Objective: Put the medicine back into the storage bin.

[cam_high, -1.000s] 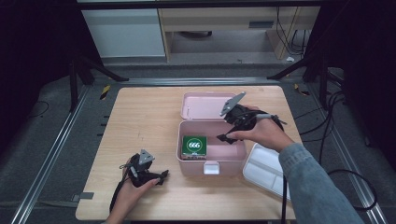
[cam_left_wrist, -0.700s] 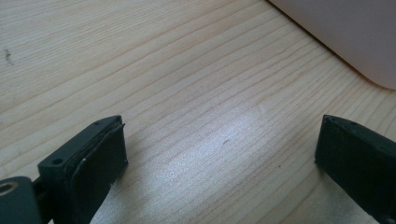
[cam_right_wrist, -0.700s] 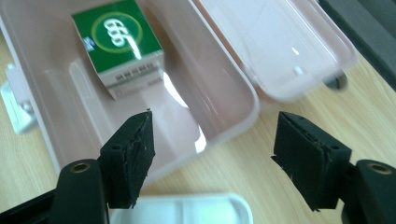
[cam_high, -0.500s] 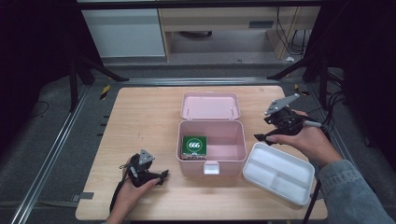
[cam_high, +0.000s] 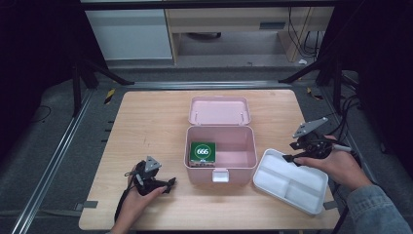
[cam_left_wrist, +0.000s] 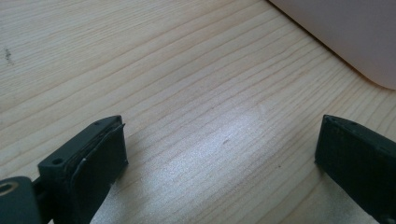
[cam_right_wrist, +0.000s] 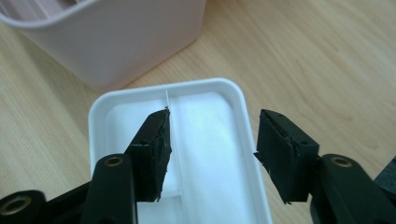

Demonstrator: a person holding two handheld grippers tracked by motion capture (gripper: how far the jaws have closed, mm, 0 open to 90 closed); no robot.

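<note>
A pink box (cam_high: 246, 144) stands open mid-table, its lid (cam_high: 219, 110) laid back behind it; a green packet marked 666 (cam_high: 202, 151) lies in its left half. To its right lies a white divided tray (cam_high: 291, 181). My right gripper (cam_high: 290, 151) hovers open over the tray's far edge; in the right gripper view its jaws (cam_right_wrist: 212, 147) straddle the tray's divider (cam_right_wrist: 175, 154), with the pink box wall (cam_right_wrist: 116, 39) beyond. My left gripper (cam_high: 170, 183) rests open on the wood at front left, jaws wide apart (cam_left_wrist: 219, 154), the box corner (cam_left_wrist: 345, 37) just ahead.
The wooden table (cam_high: 146, 126) has bare room on its left half and along the back. Dark floor, metal rails (cam_high: 53, 161) and cables (cam_high: 348, 112) surround the table. A cabinet (cam_high: 131, 34) stands beyond the far edge.
My right gripper has left the pink box, swung right and come down toward the front, over the white tray. The left gripper has not moved.
</note>
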